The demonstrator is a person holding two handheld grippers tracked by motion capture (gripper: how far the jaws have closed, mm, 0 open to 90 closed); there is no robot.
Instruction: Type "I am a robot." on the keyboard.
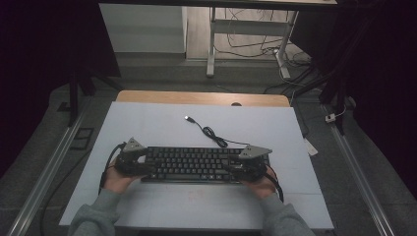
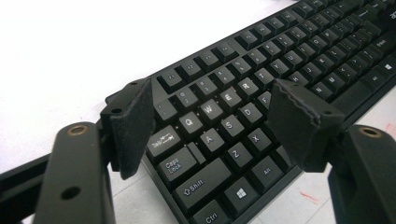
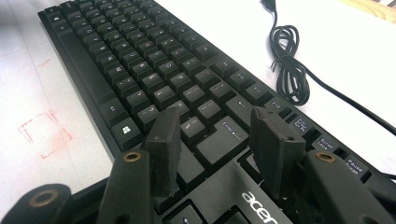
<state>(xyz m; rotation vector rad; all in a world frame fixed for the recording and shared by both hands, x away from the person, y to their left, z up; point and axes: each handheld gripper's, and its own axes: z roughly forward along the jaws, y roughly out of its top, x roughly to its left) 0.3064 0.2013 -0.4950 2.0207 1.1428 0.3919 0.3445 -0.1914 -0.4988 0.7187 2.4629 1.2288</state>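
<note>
White table (image 1: 162, 123): keyboard (image 1: 194, 163) between both tongs.

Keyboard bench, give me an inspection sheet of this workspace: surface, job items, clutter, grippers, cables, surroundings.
Surface: pale sheet over a wooden table; faint red marks near the keyboard's front edge.
Job's things: black keyboard, flat, lengthwise across the sheet.
Clutter: nothing seen.
Grippers: left gripper open over the Tab to Shift end; right gripper open over the Enter end. Neither clamps the keyboard.
Cables: keyboard cable loosely bundled behind the keyboard, USB plug lying free, unplugged.
Surroundings: dim room; desk legs and floor wires beyond the table; metal rails on both sides.
</note>
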